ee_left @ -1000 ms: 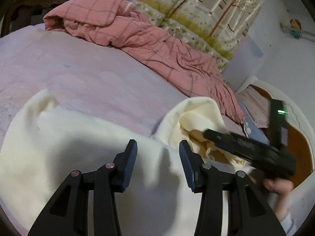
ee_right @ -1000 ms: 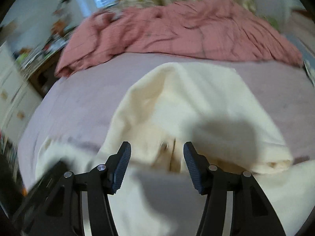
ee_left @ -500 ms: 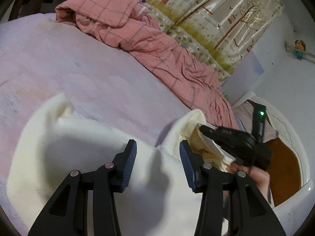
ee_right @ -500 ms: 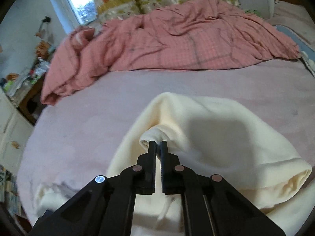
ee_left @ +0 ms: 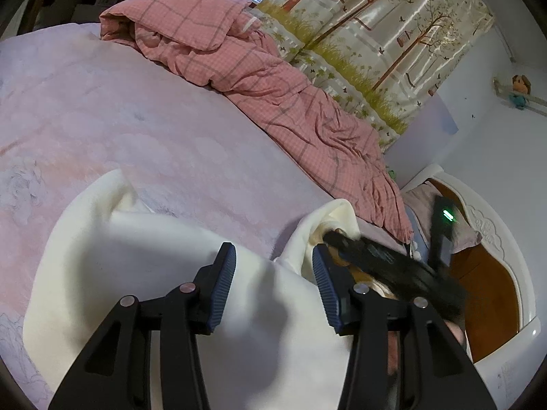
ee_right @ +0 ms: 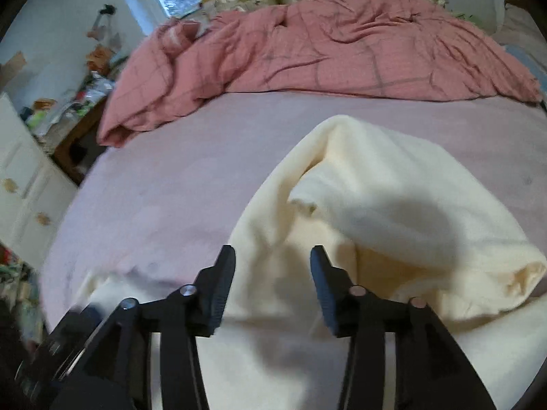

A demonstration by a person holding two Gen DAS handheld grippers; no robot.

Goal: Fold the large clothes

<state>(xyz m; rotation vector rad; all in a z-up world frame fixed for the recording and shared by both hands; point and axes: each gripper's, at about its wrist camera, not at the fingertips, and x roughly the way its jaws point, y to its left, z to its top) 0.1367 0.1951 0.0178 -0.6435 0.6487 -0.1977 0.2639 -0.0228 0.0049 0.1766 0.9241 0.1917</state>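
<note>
Step in hand: releasing a fold of the cream garment [ee_right: 393, 205] on the bed [ee_right: 171, 171].
Right tool [ee_right: 272, 273] opening, nothing between pads; left tool [ee_left: 273, 273] half open, empty. Next, I judge: grip the near edge.

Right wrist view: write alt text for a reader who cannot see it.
The right gripper hangs over a cream garment on a pink bed sheet, its jaws opening with nothing pinched between the fingers. A rumpled pink checked quilt lies beyond.
</note>
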